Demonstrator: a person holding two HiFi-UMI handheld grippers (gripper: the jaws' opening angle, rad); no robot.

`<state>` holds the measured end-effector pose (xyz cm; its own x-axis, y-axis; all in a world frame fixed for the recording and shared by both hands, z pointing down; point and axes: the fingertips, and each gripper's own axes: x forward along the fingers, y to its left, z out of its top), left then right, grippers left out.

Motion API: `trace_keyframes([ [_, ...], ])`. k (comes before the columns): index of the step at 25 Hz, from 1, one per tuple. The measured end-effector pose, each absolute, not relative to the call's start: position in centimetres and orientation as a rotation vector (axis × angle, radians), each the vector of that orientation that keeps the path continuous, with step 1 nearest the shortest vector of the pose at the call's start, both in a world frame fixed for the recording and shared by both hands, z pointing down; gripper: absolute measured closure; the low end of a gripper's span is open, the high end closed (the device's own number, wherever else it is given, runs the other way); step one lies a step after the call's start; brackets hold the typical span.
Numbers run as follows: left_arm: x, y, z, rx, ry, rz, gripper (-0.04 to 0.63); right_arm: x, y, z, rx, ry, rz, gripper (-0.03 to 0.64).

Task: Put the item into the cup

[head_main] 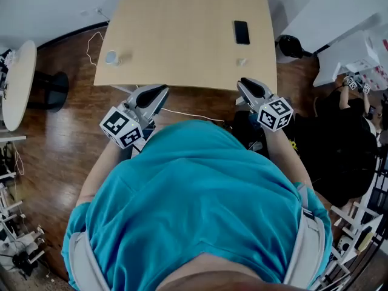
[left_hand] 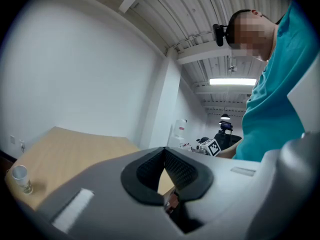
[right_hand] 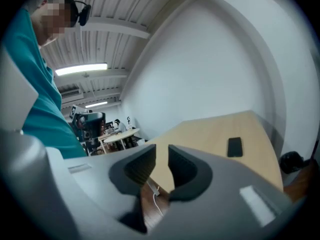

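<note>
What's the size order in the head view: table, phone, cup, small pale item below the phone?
1. table
2. phone
3. cup
4. small pale item
The cup and the item look nearly alike, so their order is unsure.

My right gripper (right_hand: 161,159) has its jaws a little apart, with nothing between them. Beyond them I see a light wooden worktop (right_hand: 210,129) with a black phone (right_hand: 234,146) lying flat on it. A white cable (right_hand: 156,193) crosses the wooden floor (right_hand: 147,205) below.
</note>
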<state>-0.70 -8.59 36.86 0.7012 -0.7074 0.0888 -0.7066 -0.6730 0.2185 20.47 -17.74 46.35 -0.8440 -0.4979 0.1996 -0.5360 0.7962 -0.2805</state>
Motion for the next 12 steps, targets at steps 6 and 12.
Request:
trace_keyframes([
  [6,2.4,-14.3,39.4,2.564,-1.161,0.038,0.591,23.6,-26.6,53.7,0.887,-2.689,0.577,0.532],
  [12,2.7,-17.5,42.9,2.559,-1.148,0.160,0.591,23.9,-31.3,60.9,0.968,-2.459,0.669,0.477],
])
